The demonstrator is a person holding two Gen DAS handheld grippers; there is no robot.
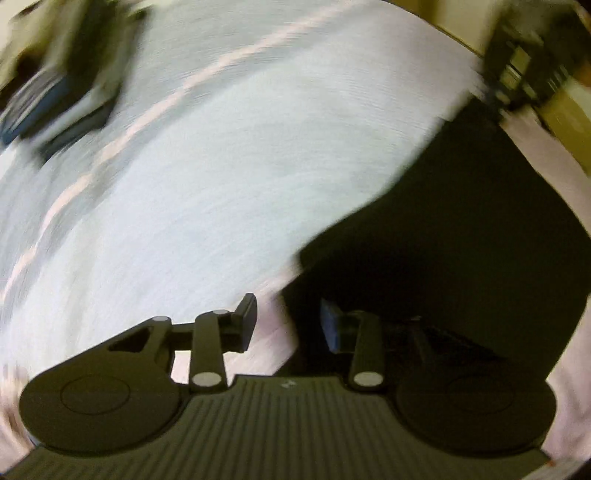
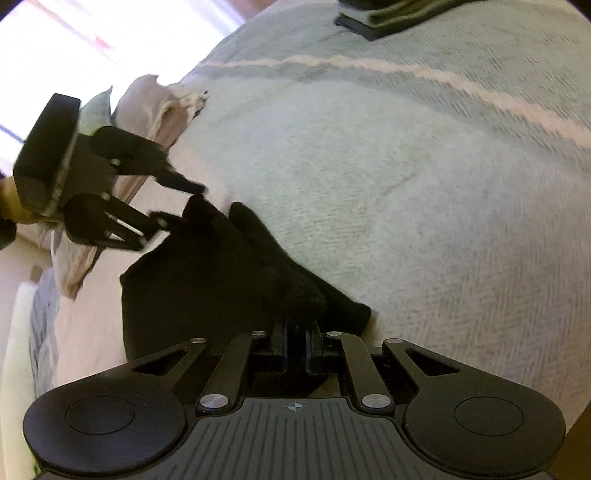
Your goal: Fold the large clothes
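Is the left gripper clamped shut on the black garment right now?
No, the left gripper has its jaws apart, with the black garment lying just beyond them.

There are two claws: the left claw (image 1: 290,325) and the right claw (image 2: 295,345). One black garment (image 2: 207,280) lies on one bed covered by a pale blanket (image 2: 388,192), which bears one pale pink stripe (image 2: 406,72). One stack of folded clothes (image 2: 384,16) sits at the far edge. Two pillows (image 2: 147,96) show beside the blanket.
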